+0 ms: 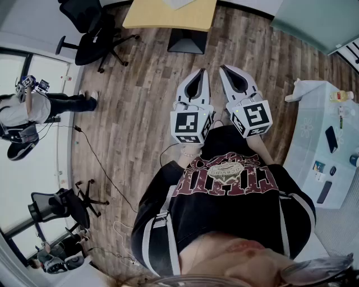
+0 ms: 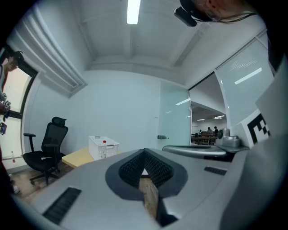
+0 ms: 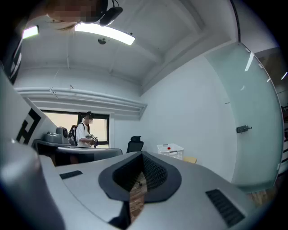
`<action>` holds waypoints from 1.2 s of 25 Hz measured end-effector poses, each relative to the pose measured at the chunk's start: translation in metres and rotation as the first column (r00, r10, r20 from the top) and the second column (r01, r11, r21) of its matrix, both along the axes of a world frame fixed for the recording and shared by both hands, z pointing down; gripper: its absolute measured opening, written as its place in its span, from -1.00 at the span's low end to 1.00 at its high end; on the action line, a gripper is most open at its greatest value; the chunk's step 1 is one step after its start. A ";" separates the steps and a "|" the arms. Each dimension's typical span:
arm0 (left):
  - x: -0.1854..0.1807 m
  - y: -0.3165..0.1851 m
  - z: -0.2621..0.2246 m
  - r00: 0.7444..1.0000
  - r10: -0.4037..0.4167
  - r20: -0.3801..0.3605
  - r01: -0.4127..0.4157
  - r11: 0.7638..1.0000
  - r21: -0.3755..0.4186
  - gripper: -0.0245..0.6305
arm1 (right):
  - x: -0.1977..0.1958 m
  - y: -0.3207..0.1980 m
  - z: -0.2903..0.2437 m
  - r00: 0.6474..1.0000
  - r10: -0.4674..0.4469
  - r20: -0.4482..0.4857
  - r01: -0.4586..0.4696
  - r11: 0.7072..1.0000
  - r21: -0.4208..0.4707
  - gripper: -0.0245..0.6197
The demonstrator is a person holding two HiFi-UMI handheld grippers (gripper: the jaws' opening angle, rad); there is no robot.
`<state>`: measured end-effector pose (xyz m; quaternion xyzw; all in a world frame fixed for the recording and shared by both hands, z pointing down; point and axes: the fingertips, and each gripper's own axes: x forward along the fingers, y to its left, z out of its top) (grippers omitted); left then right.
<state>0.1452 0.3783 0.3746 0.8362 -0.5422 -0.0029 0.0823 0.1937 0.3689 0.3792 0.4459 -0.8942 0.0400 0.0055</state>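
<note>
left tongs (image 1: 202, 74) and right tongs (image 1: 224, 69): both pressed together, nothing between them. only a sliver of wood floor (image 1: 140, 106) shows through each. we hold them side by side, just apart, in front of our torso, tips forward. judgement: level and parallel suits this hold. the nearest thing ahead is the yellow tabletop (image 1: 168, 15) carrying a white basket (image 2: 103, 147), well apart from the tips. a black office chair (image 1: 92, 36) is to its left.

Office rm w/ swivel chair (image 1: 92, 33), wood desk (image 1: 168, 15), glass partition (image 2: 174, 119) & ceiling strip light (image 2: 132, 11).
</note>
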 end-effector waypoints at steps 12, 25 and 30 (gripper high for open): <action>0.006 -0.018 0.004 1.000 -0.014 -0.001 0.014 1.000 -0.008 -0.78 | 0.005 -0.018 0.002 1.000 -0.010 0.010 0.010 1.000 0.005 -0.87; -0.021 -0.062 0.005 0.999 -0.034 0.001 0.034 0.999 -0.007 -0.78 | -0.021 -0.062 0.003 0.999 -0.039 0.018 0.039 0.999 -0.010 -0.87; -0.031 -0.086 0.006 1.000 -0.026 0.000 0.026 1.000 -0.009 -0.78 | -0.034 -0.085 0.005 0.999 -0.041 0.013 0.041 0.999 -0.013 -0.87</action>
